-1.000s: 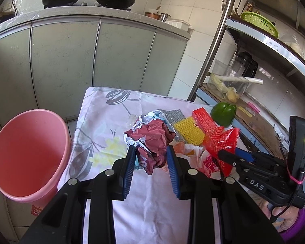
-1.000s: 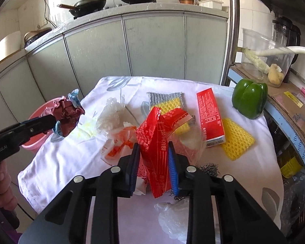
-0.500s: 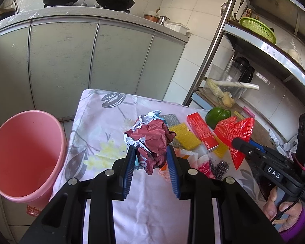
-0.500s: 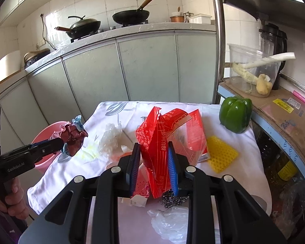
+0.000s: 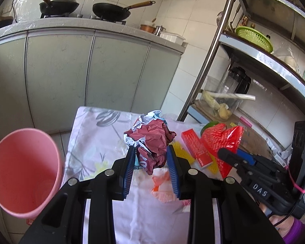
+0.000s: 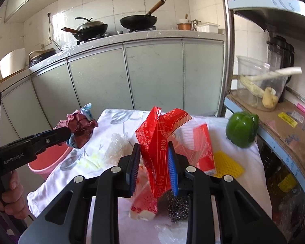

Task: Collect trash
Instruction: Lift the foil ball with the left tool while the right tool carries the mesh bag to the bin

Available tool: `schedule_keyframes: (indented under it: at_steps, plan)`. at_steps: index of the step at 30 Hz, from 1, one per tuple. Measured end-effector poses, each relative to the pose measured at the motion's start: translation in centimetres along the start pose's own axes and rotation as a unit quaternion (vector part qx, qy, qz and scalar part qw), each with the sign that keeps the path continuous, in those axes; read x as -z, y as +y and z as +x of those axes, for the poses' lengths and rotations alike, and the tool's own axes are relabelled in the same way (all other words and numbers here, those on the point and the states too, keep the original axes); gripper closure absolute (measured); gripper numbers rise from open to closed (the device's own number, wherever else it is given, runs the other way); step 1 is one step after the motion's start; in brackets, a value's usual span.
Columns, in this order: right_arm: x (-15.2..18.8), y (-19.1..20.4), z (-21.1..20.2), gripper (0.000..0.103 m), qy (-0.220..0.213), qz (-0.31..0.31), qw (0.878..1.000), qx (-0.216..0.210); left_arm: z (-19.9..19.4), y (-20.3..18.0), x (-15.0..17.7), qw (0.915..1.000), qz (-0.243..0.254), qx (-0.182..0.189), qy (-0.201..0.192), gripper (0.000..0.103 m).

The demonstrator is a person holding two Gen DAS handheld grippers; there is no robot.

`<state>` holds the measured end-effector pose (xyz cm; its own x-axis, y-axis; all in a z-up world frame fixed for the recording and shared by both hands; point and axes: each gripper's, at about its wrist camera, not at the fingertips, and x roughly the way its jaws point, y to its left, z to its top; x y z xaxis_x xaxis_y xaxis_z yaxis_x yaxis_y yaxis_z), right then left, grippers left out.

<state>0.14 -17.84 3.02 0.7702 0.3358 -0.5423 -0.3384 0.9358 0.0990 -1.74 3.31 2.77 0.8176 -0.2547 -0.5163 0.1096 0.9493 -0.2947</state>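
Note:
My left gripper (image 5: 151,158) is shut on a crumpled maroon wrapper (image 5: 151,140) and holds it above the table; it also shows in the right wrist view (image 6: 80,129). My right gripper (image 6: 154,162) is shut on a red plastic bag (image 6: 158,140) lifted off the table; it also shows in the left wrist view (image 5: 221,140). A pink bucket (image 5: 23,170) stands on the floor left of the table, below and left of the left gripper.
The cloth-covered table (image 6: 116,120) carries a red box (image 5: 195,147), a yellow sponge (image 6: 227,165), a green pepper (image 6: 242,129), a steel scourer (image 6: 178,208), clear plastic (image 6: 117,148) and an orange-white wrapper (image 5: 162,187). Kitchen cabinets stand behind, a metal shelf rack to the right.
Both grippers have risen with their loads. The red bag is now well clear of the table. The maroon wrapper is higher, and the view has tilted up.

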Motion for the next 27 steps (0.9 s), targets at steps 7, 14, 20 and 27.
schedule_keyframes:
  at_steps: [7,14,20,27]
  plan:
    - [-1.5,1.0,0.8,0.076,-0.007,-0.008,1.000,-0.010,-0.3,-0.4,-1.0,0.9998,0.005,-0.009,-0.020,0.072]
    - [-2.5,3.9,2.1,0.076,-0.010,-0.035,0.999,-0.036,-1.4,1.6,-1.0,0.9981,-0.007,-0.052,-0.033,0.072]
    - [-3.9,7.0,3.2,0.076,-0.018,-0.052,0.996,-0.069,-3.0,4.1,-1.6,0.9943,-0.027,-0.089,-0.052,0.072]
    - [-5.4,12.0,5.2,0.076,-0.015,-0.078,0.989,-0.124,-5.1,7.6,-1.8,0.9865,-0.049,-0.139,-0.071,0.072]
